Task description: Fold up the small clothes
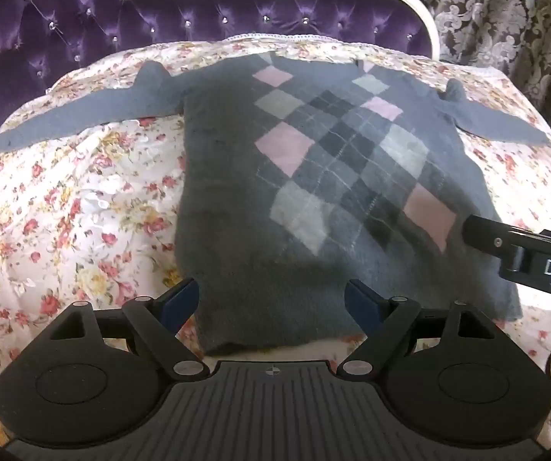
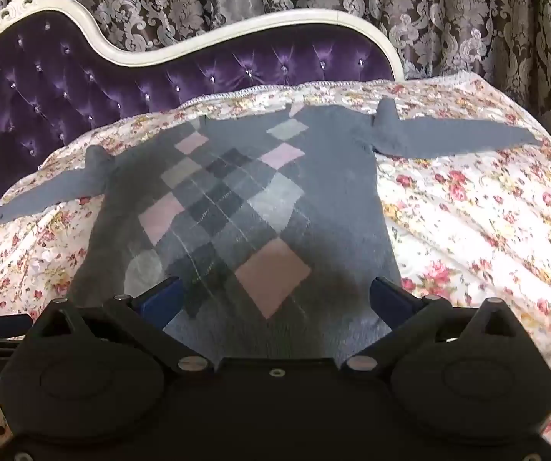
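Observation:
A small grey sweater [image 1: 237, 192] with a pink and grey argyle front lies flat on a floral sheet [image 1: 83, 199], both sleeves spread out sideways. It also shows in the right wrist view [image 2: 337, 207]. My left gripper [image 1: 271, 299] is open and empty, its blue pads on either side of the hem's left part. My right gripper [image 2: 275, 296] is open and empty over the hem's right part. The right gripper's finger [image 1: 506, 238] also shows in the left wrist view at the right edge.
The floral sheet [image 2: 487, 230] covers a purple tufted sofa with a cream frame [image 1: 237, 11]. A patterned brown curtain [image 2: 467, 19] hangs behind. Bare sheet lies on both sides of the sweater.

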Tool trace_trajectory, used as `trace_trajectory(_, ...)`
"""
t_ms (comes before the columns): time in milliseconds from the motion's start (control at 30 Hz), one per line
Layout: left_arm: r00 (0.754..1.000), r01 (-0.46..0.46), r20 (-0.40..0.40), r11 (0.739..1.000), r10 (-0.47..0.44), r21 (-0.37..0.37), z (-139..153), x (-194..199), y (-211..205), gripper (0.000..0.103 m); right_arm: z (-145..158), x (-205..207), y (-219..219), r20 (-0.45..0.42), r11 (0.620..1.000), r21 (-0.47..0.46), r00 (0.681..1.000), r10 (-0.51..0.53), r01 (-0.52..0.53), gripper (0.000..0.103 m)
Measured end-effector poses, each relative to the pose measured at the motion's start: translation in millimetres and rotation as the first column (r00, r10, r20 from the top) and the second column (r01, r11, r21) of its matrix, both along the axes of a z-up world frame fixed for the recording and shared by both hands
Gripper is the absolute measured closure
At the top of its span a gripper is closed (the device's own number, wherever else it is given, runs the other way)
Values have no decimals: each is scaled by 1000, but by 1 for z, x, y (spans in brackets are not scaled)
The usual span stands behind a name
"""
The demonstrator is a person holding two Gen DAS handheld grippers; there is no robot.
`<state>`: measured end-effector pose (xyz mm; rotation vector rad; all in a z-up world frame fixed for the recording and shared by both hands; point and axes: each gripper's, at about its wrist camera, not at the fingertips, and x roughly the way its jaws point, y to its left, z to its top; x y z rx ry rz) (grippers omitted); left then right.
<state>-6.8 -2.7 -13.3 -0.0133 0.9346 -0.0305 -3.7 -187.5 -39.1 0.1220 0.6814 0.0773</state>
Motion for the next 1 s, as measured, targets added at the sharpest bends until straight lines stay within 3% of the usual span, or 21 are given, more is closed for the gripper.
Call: trace_trajectory(1000,1000,-13,-11,1000,13,-2,1,-14,-13,20,-9,-23,-24,-78,999,28,997,-26,29,1)
